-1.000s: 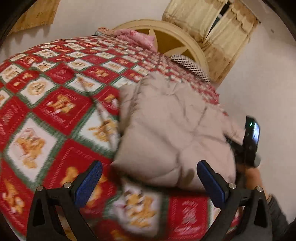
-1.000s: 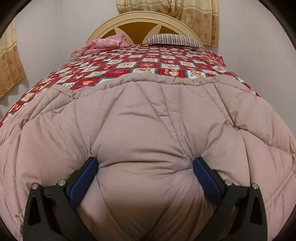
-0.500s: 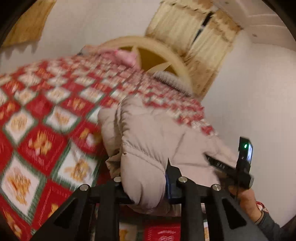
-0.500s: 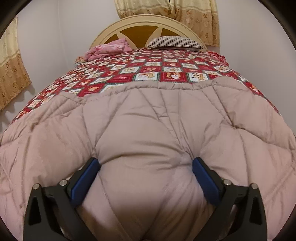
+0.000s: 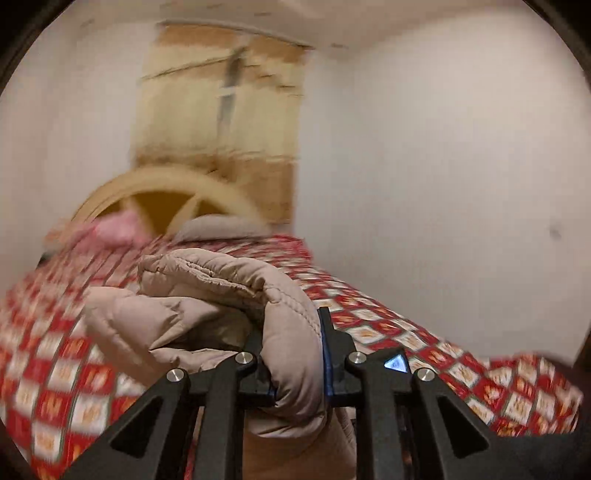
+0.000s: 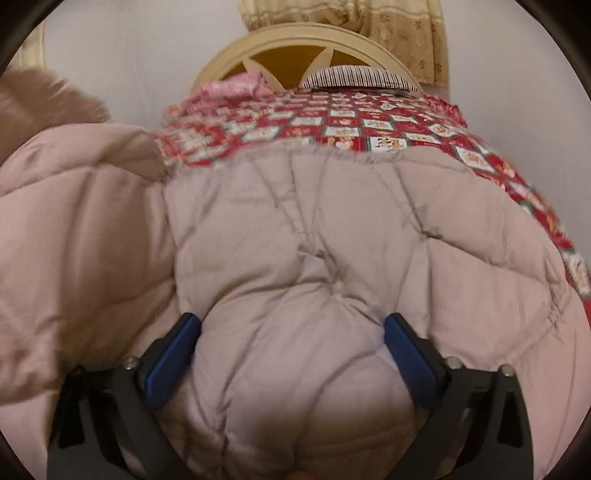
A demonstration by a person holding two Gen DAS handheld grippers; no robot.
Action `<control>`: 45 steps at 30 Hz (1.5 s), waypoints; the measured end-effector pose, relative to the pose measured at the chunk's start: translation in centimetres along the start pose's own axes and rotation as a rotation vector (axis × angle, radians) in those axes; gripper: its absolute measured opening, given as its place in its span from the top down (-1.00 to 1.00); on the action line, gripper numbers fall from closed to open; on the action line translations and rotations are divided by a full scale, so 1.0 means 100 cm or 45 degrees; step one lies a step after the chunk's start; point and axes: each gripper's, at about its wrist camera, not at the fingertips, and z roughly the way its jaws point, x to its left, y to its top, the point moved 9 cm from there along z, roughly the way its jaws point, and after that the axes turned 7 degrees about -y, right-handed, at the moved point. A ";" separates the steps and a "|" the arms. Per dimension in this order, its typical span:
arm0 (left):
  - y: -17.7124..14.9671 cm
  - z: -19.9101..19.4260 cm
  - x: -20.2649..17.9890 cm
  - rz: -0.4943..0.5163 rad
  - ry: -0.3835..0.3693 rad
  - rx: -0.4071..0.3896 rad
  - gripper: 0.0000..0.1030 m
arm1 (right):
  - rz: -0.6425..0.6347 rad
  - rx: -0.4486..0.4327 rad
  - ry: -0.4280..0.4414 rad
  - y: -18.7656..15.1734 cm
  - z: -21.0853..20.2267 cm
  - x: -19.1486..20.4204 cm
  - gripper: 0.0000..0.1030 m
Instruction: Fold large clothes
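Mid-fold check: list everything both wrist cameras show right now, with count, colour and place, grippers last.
puffer coat: one, beige-pink quilted, spread over the foot of the bed, one edge lifted.
bedspread: one, red, white and green checked, covering the bed.
headboard: one, cream and tan, arched, at the far wall.
striped pillow: one, dark and white, below the headboard.
pink bedding: one bundle, left of the pillow.
curtain: one, yellowish patterned, behind the headboard.
left gripper: black, blue pads, closing on a coat fold.
right gripper: black, blue pads, wide, closing around bulging coat.
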 end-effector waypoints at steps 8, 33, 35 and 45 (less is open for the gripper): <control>-0.070 0.109 -0.121 0.455 -0.204 0.162 0.66 | 0.601 -0.219 0.284 0.067 -0.077 -0.151 -0.81; -0.100 0.034 -0.124 0.754 -0.068 0.138 -0.72 | 0.106 0.114 0.358 0.076 -0.042 -0.058 0.78; -0.087 0.024 -0.100 0.664 -0.026 0.127 -0.74 | 0.175 0.098 0.311 0.071 -0.041 -0.079 0.78; -0.040 0.155 -0.017 0.261 0.275 0.298 -0.81 | 0.465 0.074 0.168 0.027 -0.017 -0.146 0.79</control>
